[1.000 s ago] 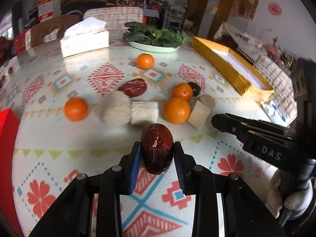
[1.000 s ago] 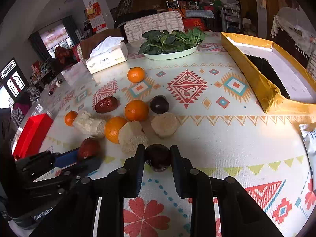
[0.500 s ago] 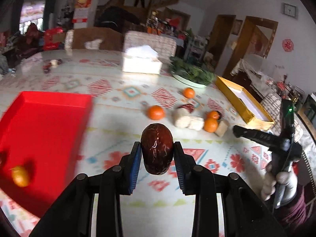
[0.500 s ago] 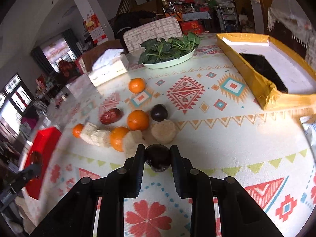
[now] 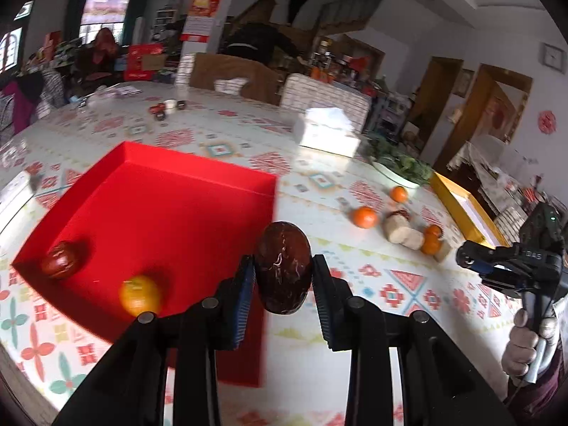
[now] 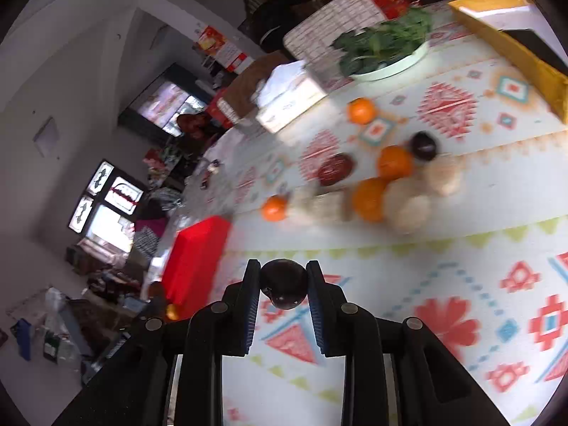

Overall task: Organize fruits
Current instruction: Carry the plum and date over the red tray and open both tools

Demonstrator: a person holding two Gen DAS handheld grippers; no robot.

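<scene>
Flanking red tray [image 5: 198, 177]: tissue box [image 5: 328, 135], greens plate [image 5: 397, 174], loose oranges [image 5: 364, 217].

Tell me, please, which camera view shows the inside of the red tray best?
The left wrist view: it looks down into the red tray, showing its floor with a dark red date and an orange inside. The right wrist view shows the tray only edge-on and blurred, its contents hidden.

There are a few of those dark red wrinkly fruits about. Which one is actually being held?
The red date clamped between the left gripper's blue pads, just past the red tray's edge. Another date lies loose inside the tray; a third rests among the oranges.
</scene>
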